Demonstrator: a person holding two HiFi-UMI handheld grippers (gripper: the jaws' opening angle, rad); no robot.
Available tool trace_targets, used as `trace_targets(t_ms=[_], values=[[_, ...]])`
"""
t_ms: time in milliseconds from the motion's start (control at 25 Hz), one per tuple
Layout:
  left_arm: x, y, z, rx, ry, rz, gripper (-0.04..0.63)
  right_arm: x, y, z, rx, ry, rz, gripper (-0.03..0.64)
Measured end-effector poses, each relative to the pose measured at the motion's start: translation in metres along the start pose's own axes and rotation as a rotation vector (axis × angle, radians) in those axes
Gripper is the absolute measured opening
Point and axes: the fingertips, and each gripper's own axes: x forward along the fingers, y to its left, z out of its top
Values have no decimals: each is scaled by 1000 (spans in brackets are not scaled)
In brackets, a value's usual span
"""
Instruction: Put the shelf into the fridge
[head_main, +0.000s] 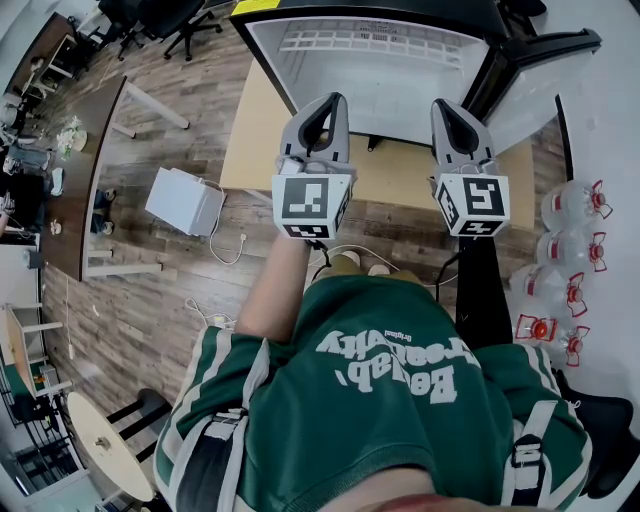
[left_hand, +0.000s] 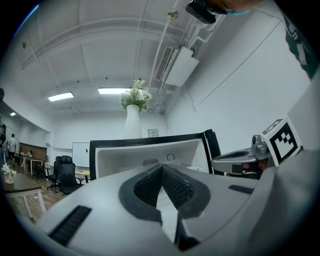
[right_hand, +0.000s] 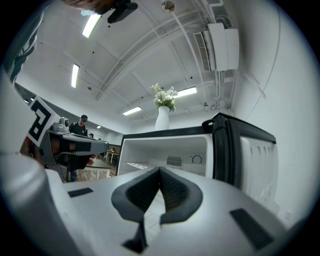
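Note:
The small fridge (head_main: 385, 70) stands in front of me with its white inside showing and its door (head_main: 530, 60) swung out to the right. A white wire shelf (head_main: 365, 40) lies inside near the back. My left gripper (head_main: 318, 108) and right gripper (head_main: 452, 110) are held side by side just short of the fridge's opening. In the left gripper view the left gripper (left_hand: 162, 167) has its pads pressed together on nothing. The right gripper (right_hand: 160, 170) is likewise shut and empty, pointing at the fridge (right_hand: 170, 150) and its shelf (right_hand: 137, 165).
The fridge rests on a light wooden board (head_main: 400, 175). A white box (head_main: 185, 200) with a cable lies on the floor to the left. Several water bottles (head_main: 570, 250) line the right wall. A vase of flowers (left_hand: 134, 115) tops the fridge. Tables and office chairs stand far left.

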Motion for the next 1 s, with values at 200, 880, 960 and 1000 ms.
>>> trace_targets(t_ms=[200, 880, 960, 1000], values=[[-1, -3, 0, 6, -3, -14, 0, -2, -1, 0, 6, -6, -10, 3], [-1, -7, 2, 24, -13, -30, 0, -5, 4, -4, -27, 26, 10, 3], [-1, -7, 2, 30, -13, -33, 0, -5, 6, -5, -35, 33, 18, 3], [-1, -8, 1, 31, -13, -35, 0, -5, 6, -6, -36, 36, 18, 3]])
